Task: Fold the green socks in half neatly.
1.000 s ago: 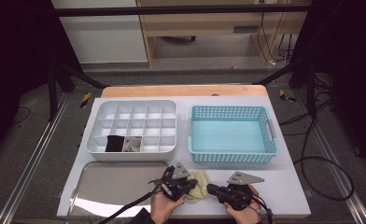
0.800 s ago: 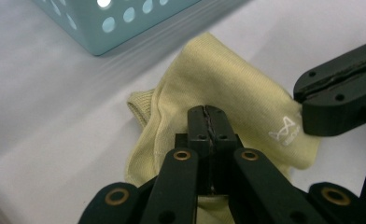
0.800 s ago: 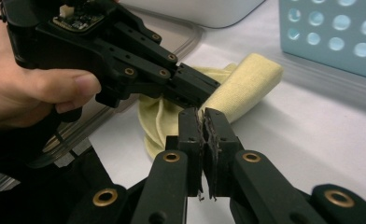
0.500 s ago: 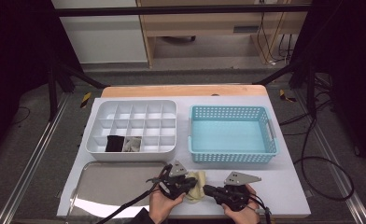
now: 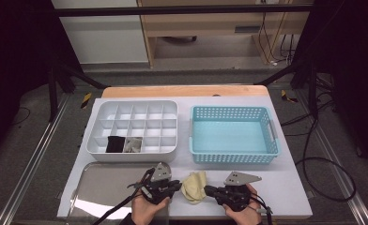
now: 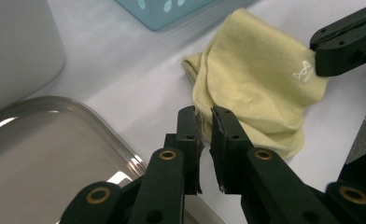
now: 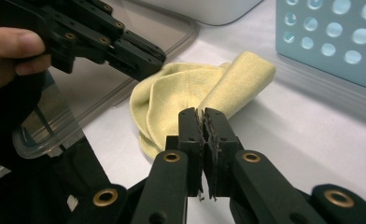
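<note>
- White table (image 5: 285,187) with a wooden far edge stands on a dark floor, with a pale cabinet and a wooden shelf unit behind it.
- One white divided organizer tray (image 5: 132,129) sits at the left; two of its near cells hold rolled cloths, one black (image 5: 114,144) and one grey-white (image 5: 134,144).
- One light-blue perforated basket (image 5: 233,135) sits just beside the organizer, to its right.
- One shiny metal tray (image 5: 104,185) lies at the near left of the table.
- One folded pale-yellow cloth (image 5: 195,186) lies on the table at the near edge, between the two grippers and just right of the metal tray.
- Two hand-held grippers are in view, each with a grey three-cornered plate on top.
- The left gripper (image 6: 205,122) points at the near fold of the yellow cloth. Its jaws have just been opening and now stand slightly parted, with a thin gap and nothing pinched between them; the cloth lies just beyond the tips.
- The right gripper (image 7: 202,120) has its jaws pressed together. In the left gripper view its tips sit on the far edge of the yellow cloth, by a small white logo, apparently pinching that edge.
- In the right gripper view the cloth spreads just ahead of the jaws, toward the left gripper.
</note>
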